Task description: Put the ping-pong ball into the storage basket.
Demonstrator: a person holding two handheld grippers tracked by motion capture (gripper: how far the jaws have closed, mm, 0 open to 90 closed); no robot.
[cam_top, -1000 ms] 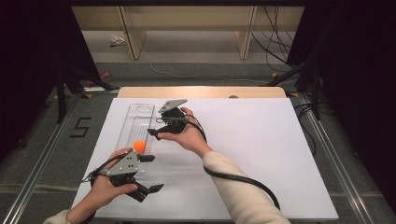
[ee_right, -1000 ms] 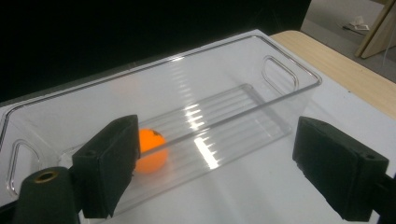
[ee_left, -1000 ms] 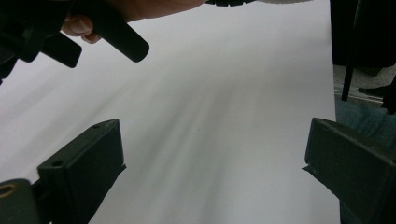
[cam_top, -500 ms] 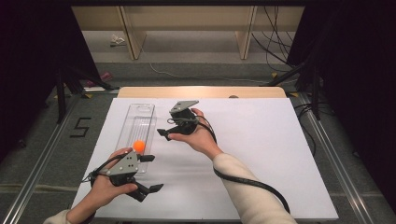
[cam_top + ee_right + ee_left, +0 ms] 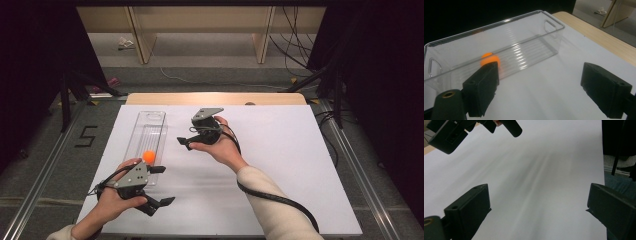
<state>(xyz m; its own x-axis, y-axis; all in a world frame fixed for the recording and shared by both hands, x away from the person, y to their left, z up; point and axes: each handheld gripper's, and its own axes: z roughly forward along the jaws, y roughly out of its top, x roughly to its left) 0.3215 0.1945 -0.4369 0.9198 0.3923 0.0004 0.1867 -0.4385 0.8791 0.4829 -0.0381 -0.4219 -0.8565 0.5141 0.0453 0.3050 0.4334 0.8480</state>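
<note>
Left gripper (image 5: pixel 159 186): low at the near left of the white table (image 5: pixel 280 190), jaws spread wide with bare table between them in the left gripper view; grasping nothing.

Clear bin (image 5: pixel 148 136): long, see-through, set lengthwise on the left part of the table, just beyond the left gripper; handle cut-outs at both short ends, plain in the right gripper view (image 5: pixel 499 50).

Orange ball (image 5: pixel 148 156): inside the bin, on its ribbed floor toward the near end; seen through the wall in the right gripper view (image 5: pixel 489 59), resting loose, touched by neither gripper.

Right gripper (image 5: pixel 187 141): held above the table just right of the bin, aimed leftward at it; jaws released and wide apart, nothing between them, well clear of the bin wall.

Done, by the look of it: ball already lodged in the bin, both grippers free of it.

Left, as a judgement: little or nothing on the ball itself; perhaps drawing both grippers back to rest, or handling the bin if more is intended.
</note>
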